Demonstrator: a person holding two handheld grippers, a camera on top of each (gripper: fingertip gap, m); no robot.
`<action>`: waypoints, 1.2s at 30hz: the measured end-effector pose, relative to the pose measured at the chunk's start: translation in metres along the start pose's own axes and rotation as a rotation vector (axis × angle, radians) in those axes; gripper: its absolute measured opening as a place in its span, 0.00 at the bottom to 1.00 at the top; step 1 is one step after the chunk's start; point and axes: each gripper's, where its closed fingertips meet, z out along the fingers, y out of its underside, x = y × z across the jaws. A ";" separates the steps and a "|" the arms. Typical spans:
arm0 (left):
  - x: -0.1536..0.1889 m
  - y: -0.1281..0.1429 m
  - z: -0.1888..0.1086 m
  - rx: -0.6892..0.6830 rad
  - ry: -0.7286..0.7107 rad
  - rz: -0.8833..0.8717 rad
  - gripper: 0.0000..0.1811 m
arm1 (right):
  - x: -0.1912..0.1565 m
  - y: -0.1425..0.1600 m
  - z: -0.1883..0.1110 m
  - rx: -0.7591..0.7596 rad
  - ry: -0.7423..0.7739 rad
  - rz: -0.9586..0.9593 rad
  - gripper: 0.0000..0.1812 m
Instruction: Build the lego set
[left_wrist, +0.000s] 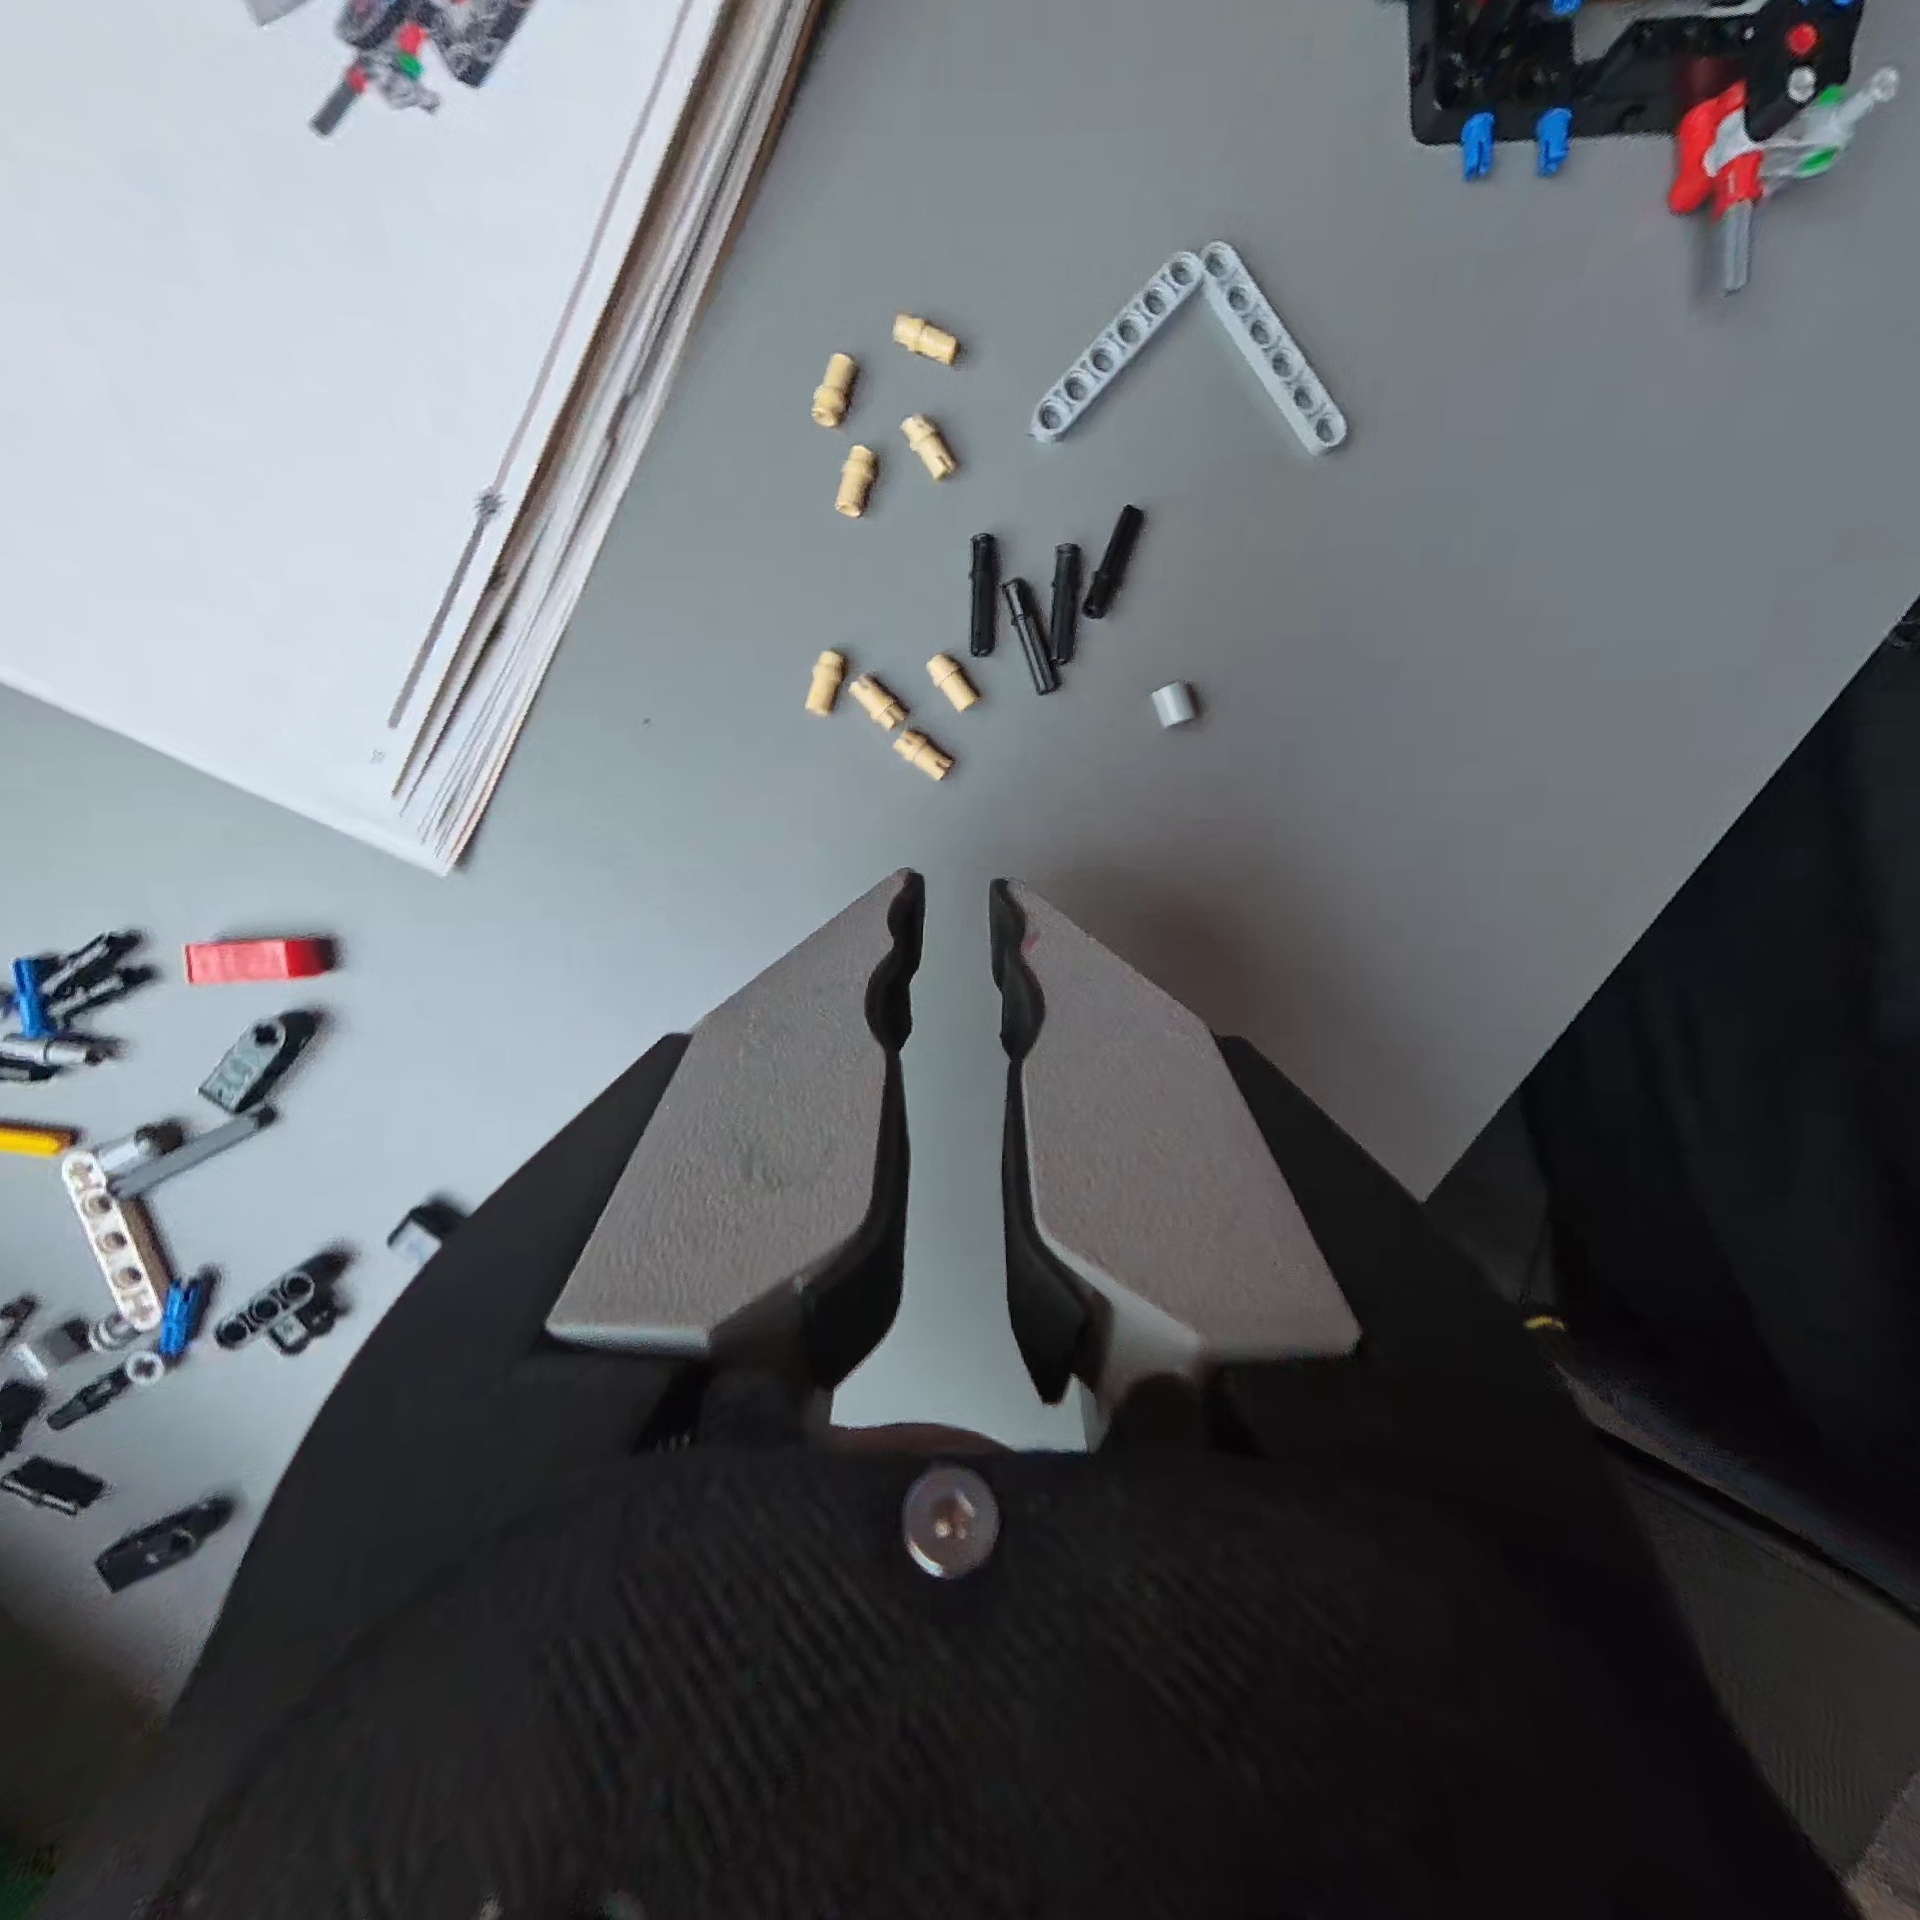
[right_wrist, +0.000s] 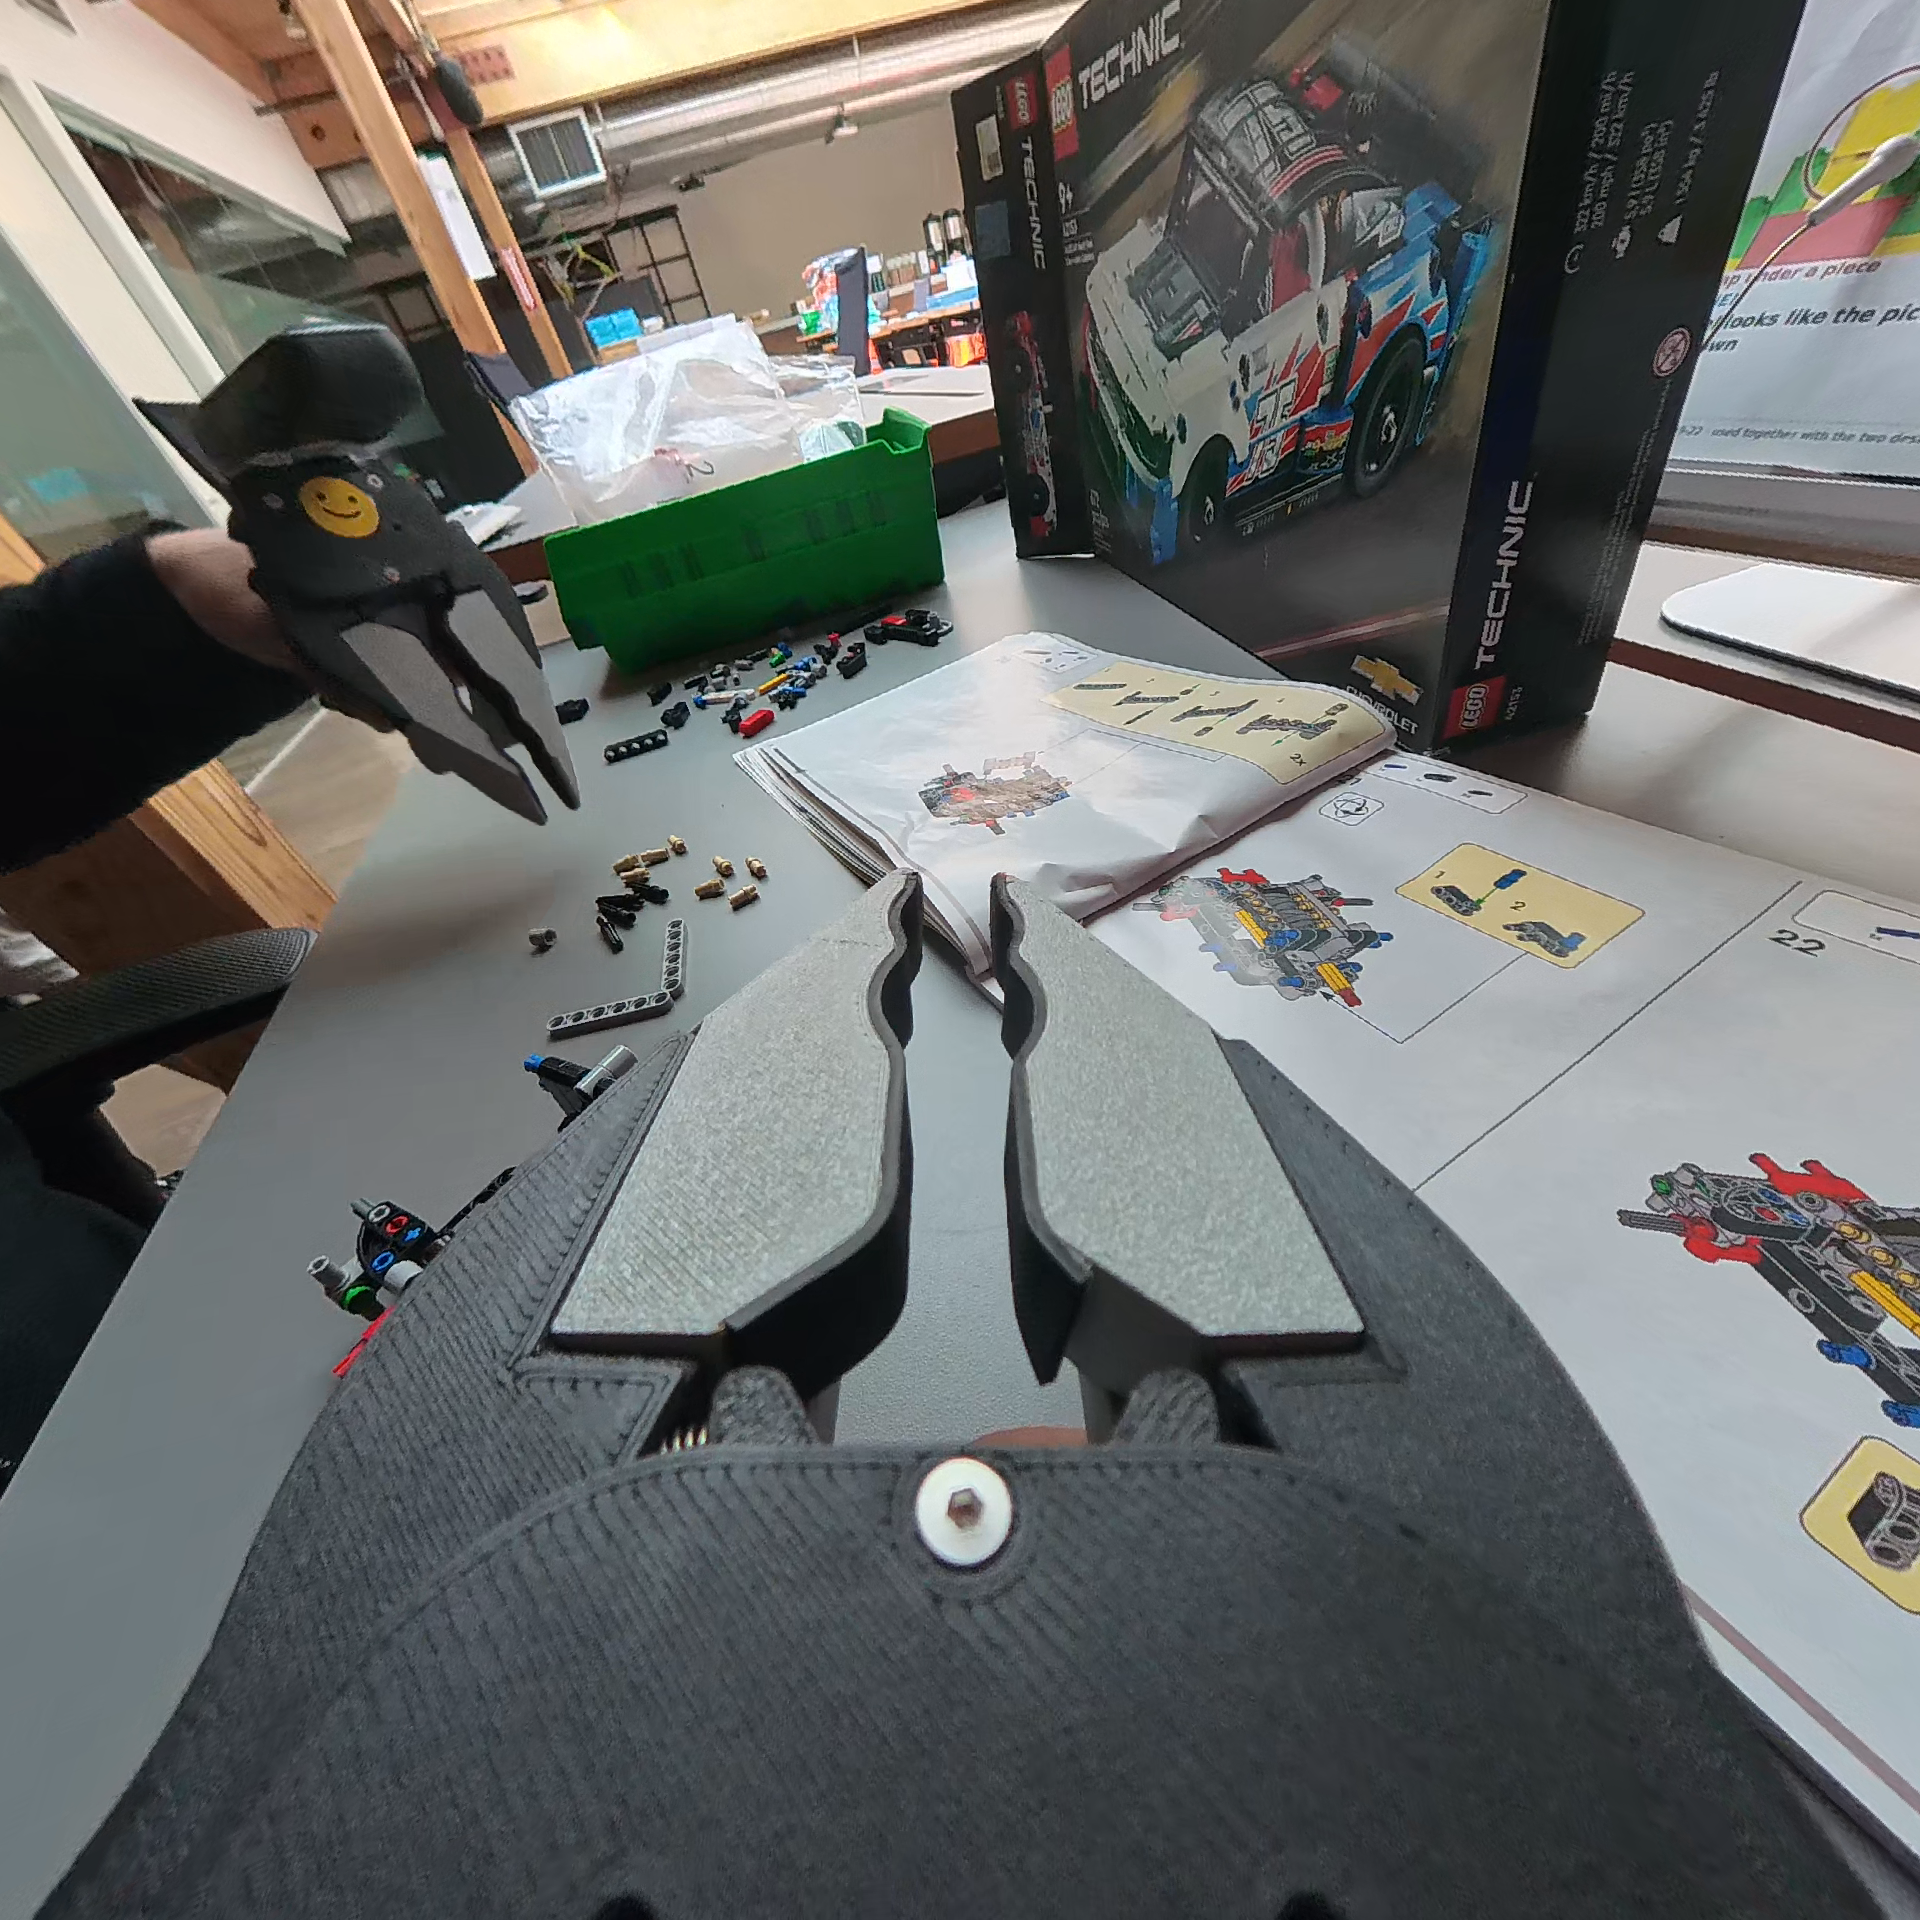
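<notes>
The left tool (left_wrist: 956, 894) hangs above the counter (left_wrist: 1455, 623), jaws a bit apart, nothing in them. The right tool (right_wrist: 956, 899) is also slightly spread and empty, approx. over the open manual (right_wrist: 1455, 1039). The 2 grey beams (left_wrist: 1190, 348), 4 black pins (left_wrist: 1049, 592) and tan pins (left_wrist: 883, 416) lie loose ahead. Probably next: pick 1 pin, so descend straight and grip it across the middle, w/o touching neighbours.
</notes>
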 end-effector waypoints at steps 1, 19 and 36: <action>-0.006 0.002 -0.004 0.031 -0.010 -0.036 0.05 | 0.000 0.000 0.000 0.001 0.000 0.002 0.05; -0.207 0.020 -0.022 -0.027 -0.329 -0.185 0.06 | 0.006 -0.004 -0.003 0.031 0.030 0.022 0.06; -0.216 0.024 -0.006 -0.128 -0.245 -0.180 0.04 | 0.001 -0.001 -0.001 0.015 0.009 0.015 0.05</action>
